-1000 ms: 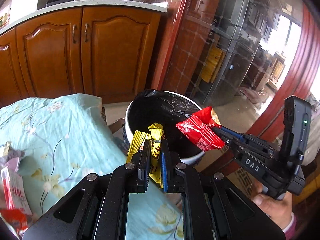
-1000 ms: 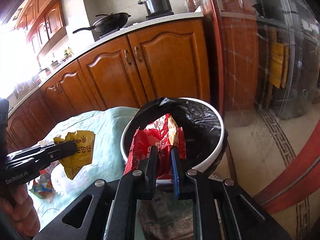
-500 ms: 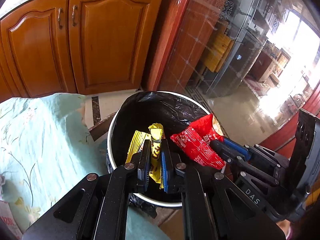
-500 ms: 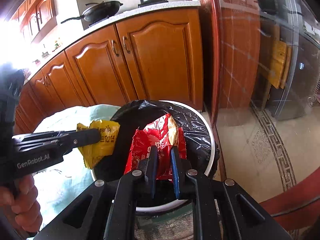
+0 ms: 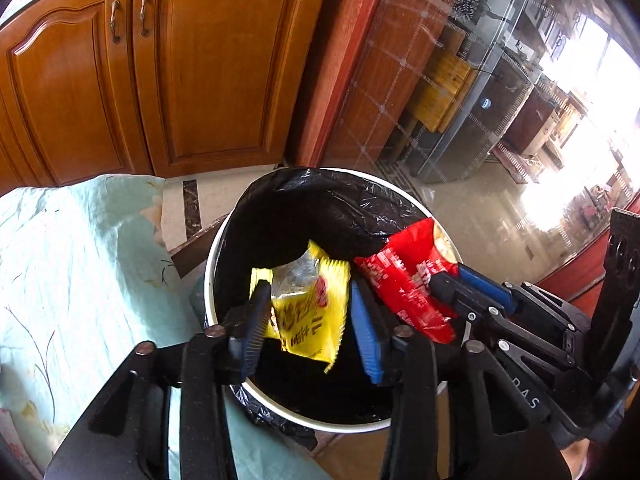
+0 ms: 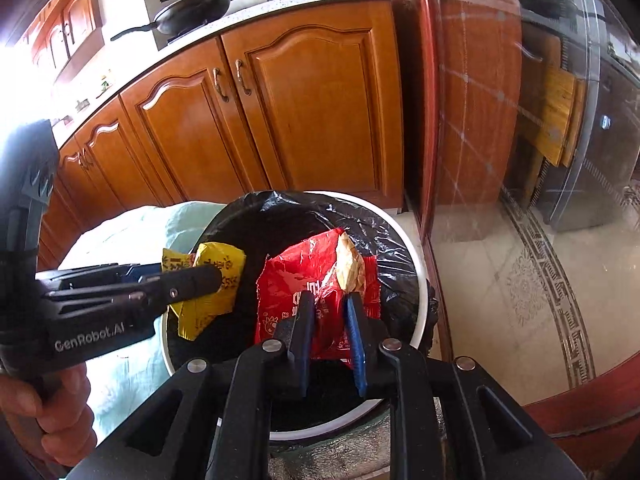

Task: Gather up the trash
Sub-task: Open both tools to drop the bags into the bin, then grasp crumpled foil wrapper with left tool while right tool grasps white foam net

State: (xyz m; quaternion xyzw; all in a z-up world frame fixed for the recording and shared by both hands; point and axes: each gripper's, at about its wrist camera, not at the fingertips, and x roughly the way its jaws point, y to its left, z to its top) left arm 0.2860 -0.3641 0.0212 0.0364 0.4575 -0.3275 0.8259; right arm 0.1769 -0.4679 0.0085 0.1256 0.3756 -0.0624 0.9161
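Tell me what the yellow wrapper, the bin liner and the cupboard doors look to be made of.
Yellow wrapper: thin plastic film, it seems, silvery foil inside where torn. Bin liner: thin glossy black plastic, crinkled with highlights. Cupboard doors: apparently varnished wood, grain showing under a sheen.

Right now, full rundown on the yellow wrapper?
The yellow wrapper is a crinkled plastic snack packet with red and dark print and a torn top that shows its silvery lining. It hangs over the mouth of the black-lined trash bin, between the fingers of the left gripper, whose jaws are opening. The far finger seems clear of it; contact with the near one can't be told. The red wrapper lies beside it.
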